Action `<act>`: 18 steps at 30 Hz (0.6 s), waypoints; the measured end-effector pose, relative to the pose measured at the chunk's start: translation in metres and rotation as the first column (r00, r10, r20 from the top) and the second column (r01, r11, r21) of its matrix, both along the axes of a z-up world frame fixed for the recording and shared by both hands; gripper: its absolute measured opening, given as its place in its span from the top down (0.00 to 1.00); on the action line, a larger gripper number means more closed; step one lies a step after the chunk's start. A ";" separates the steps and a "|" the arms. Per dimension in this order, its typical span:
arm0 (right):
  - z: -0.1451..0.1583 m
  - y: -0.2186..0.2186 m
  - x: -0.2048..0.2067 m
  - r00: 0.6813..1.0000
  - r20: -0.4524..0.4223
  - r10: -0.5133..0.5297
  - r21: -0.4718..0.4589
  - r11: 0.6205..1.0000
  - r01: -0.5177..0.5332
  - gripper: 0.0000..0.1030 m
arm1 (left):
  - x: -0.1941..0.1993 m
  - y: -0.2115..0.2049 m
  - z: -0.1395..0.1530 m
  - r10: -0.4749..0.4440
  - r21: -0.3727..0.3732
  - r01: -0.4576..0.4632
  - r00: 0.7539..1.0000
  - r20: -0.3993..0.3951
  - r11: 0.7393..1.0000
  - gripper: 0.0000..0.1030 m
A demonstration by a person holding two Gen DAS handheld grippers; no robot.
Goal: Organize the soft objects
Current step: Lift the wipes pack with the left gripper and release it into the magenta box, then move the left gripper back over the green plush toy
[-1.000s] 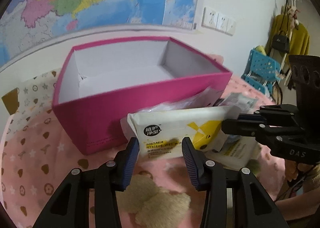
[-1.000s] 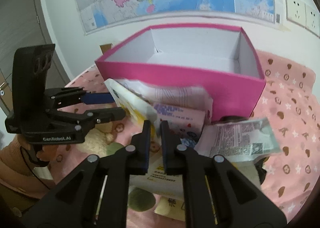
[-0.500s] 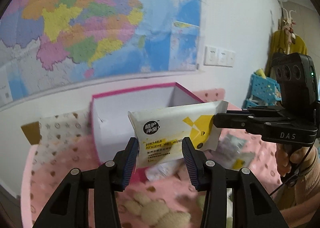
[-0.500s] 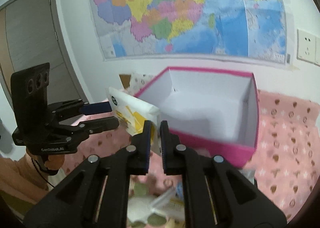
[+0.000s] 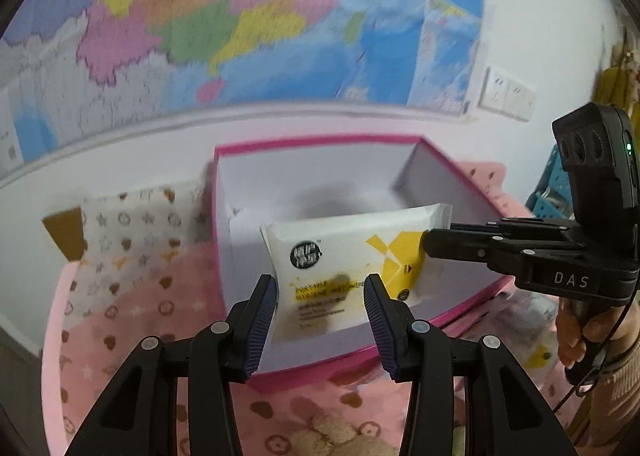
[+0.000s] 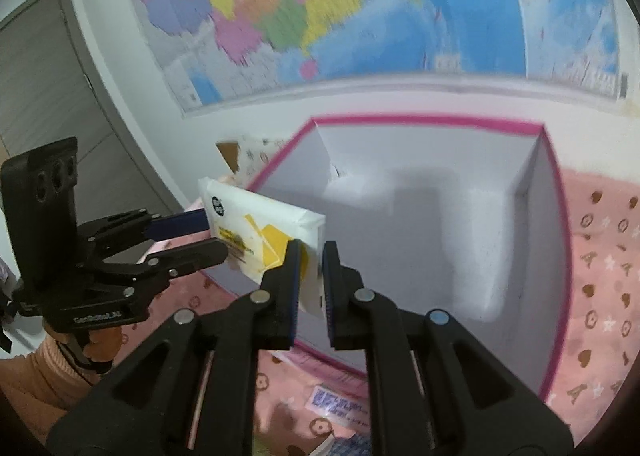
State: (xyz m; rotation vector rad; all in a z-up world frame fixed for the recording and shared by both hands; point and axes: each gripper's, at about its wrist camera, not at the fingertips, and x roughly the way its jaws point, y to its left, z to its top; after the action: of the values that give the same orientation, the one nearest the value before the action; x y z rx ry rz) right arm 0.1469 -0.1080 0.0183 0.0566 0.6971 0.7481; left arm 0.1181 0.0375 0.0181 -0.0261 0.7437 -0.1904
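Nearest my left-wrist view, my left gripper (image 5: pixel 320 296) has its fingers (image 5: pixel 262 310) clamped on the two short sides of the wet wipes pack (image 5: pixel 344 260), so the pack sits broadside across them. From the right-wrist view my right gripper (image 6: pixel 308 276) pinches the pack's (image 6: pixel 260 232) sealed end flap; its jaws have just been opening a little, and I cannot tell whether the pads press the flap at this moment, though it stands between them. I judge the two-handed hold is there because the pack is limp and would sag from one grip. Both grippers tilt downward, the right one reaching in level from the side as seen by the left camera (image 5: pixel 472 248), with a hand (image 5: pixel 580 332) wrapped on its handle. The pack hangs over the near part of the pink box (image 5: pixel 460 171), above its pale, bare floor and not resting on it. Below, the pink patterned cover (image 6: pixel 600 256) on the counter carries more packets (image 6: pixel 340 408) near the box. Beyond, a wall map (image 5: pixel 240 15) and sockets (image 5: pixel 508 91).
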 end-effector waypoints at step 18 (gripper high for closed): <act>0.005 -0.027 -0.049 0.998 0.061 -0.012 0.011 1.000 0.012 0.54 | -0.059 -0.006 0.019 -0.045 -0.037 0.051 0.988 0.148 0.998 0.37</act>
State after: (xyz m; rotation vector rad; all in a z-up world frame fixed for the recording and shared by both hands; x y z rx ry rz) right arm 0.0982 -0.1354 0.0234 0.0469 0.6340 0.7388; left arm 0.0593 0.0314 0.0367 -0.0324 0.5939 -0.2508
